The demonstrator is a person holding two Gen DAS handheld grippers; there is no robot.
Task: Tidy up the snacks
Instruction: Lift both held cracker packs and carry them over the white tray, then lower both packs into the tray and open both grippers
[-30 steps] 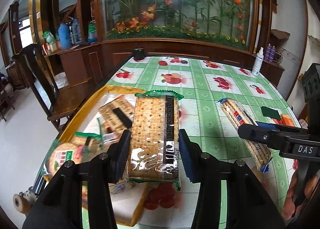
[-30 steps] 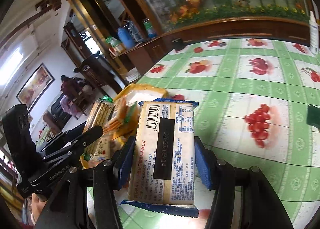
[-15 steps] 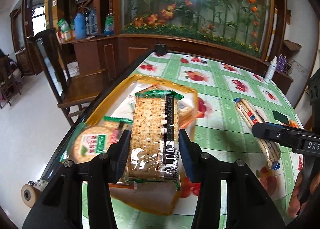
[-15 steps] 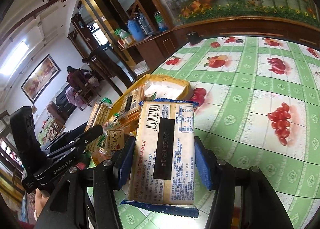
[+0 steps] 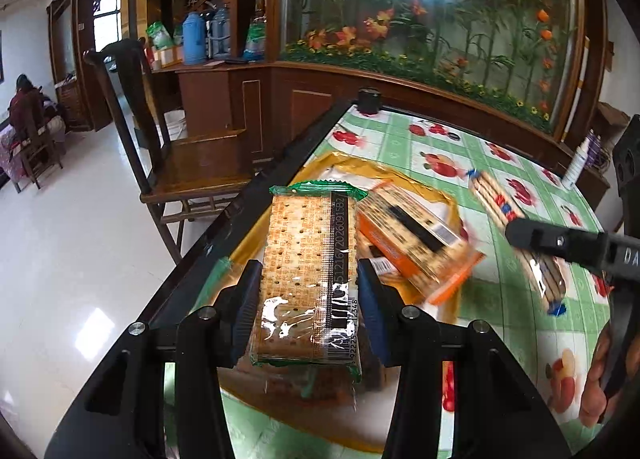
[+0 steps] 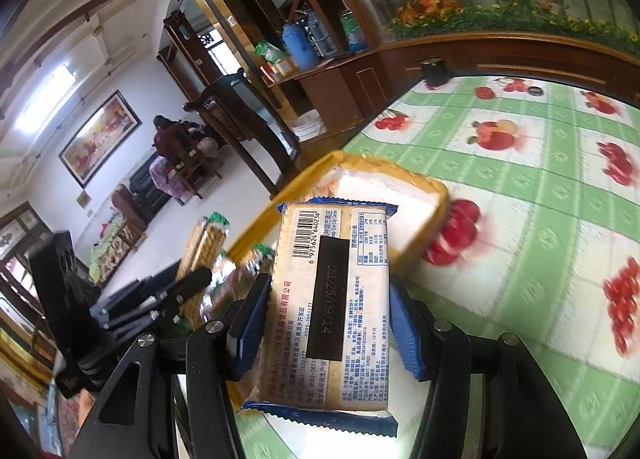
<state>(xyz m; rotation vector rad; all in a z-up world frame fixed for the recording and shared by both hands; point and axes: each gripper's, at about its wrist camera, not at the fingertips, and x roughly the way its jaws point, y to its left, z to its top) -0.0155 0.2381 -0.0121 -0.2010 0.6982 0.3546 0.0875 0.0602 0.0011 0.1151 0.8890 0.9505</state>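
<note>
The cracker pack (image 5: pixel 310 267) wears clear, glossy plastic film that catches white glare near its lower end. The blue-edged biscuit pack (image 6: pixel 332 307) has a smoother, printed matt-looking wrapper with crimped ends. The bench (image 5: pixel 500 163) is covered by a shiny, fruit-printed oilcloth. The yellow tray (image 5: pixel 400 175) looks like glossy plastic. The chair (image 5: pixel 192 163) is varnished wood.

- The tray (image 5: pixel 448 199) lies at the table's (image 5: pixel 500 163) left edge, mid-frame.
- A cracker packet (image 5: pixel 416 239) lies in the tray.
- A biscuit sleeve (image 5: pixel 500 211) lies on the table, right of the tray.
- A chair (image 5: pixel 192 163) stands left of the table.
</note>
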